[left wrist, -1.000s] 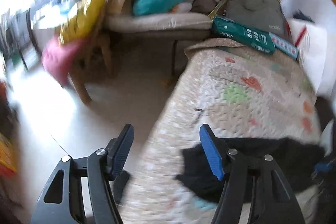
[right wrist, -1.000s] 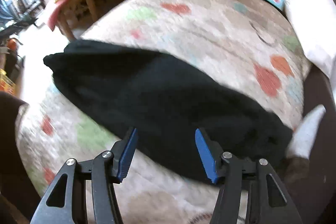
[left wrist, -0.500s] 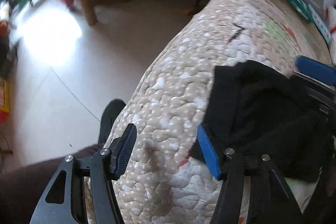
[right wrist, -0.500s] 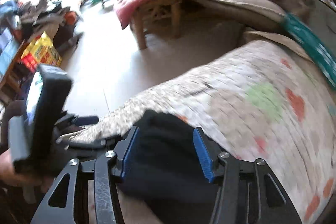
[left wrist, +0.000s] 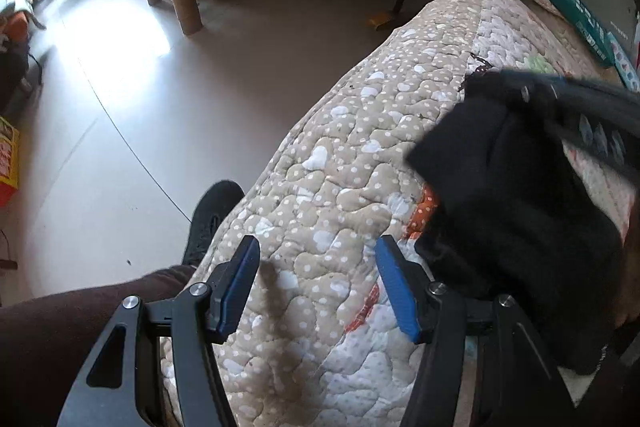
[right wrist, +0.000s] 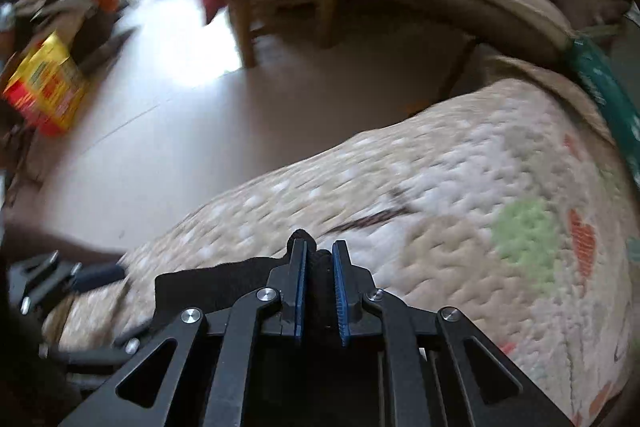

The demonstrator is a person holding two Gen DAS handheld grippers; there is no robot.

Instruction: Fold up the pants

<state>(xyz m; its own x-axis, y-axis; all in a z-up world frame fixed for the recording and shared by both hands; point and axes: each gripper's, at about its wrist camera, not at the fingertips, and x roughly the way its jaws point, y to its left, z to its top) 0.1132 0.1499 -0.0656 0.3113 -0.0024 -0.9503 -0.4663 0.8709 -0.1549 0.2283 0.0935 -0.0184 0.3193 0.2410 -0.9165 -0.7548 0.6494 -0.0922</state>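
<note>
Swinging across from the far end of the black pants (left wrist: 516, 223), the right gripper (right wrist: 320, 287) is now closing on a bunched fold at lower centre of its frame, likely to carry it over. Left gripper (left wrist: 316, 287) waits, jaws apart over bare quilt (left wrist: 340, 155), pants lying at right.

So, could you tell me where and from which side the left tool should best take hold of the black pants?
Probably the near edge of the pants, just right of the open left tool, coming from above. That edge lies bunched on the quilt, so there is a fold to pinch. The right tool is closing on the far end.
</note>
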